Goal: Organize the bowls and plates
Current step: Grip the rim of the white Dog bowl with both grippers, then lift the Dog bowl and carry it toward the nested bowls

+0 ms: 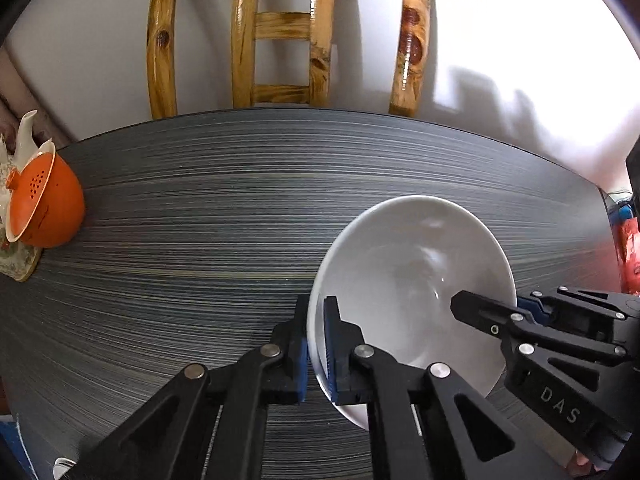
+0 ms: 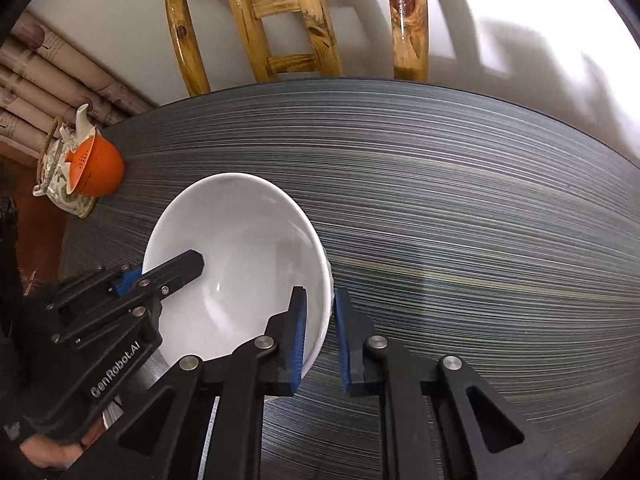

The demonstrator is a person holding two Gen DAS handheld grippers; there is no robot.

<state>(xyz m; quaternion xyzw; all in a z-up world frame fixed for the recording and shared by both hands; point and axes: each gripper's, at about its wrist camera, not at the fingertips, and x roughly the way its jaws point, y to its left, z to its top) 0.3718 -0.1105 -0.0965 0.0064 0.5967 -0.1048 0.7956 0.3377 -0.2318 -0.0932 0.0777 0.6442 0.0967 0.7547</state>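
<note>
Bowl [image 1: 416, 280] upright, mouth up, rim in both jaws

Bright daylight is flooding in from my upper right, washing the wall [image 1: 540, 60] out to near white in both views. Soft grey shadows are falling across it beside the wooden chair [image 1: 280, 40]. Glare is glinting inside the white bowl [image 1: 420, 272]. Fisheye distortion is bending the bench [image 1: 240, 200] edge, and dark vignetting is closing the corners. Focus is staying sharp.
</note>
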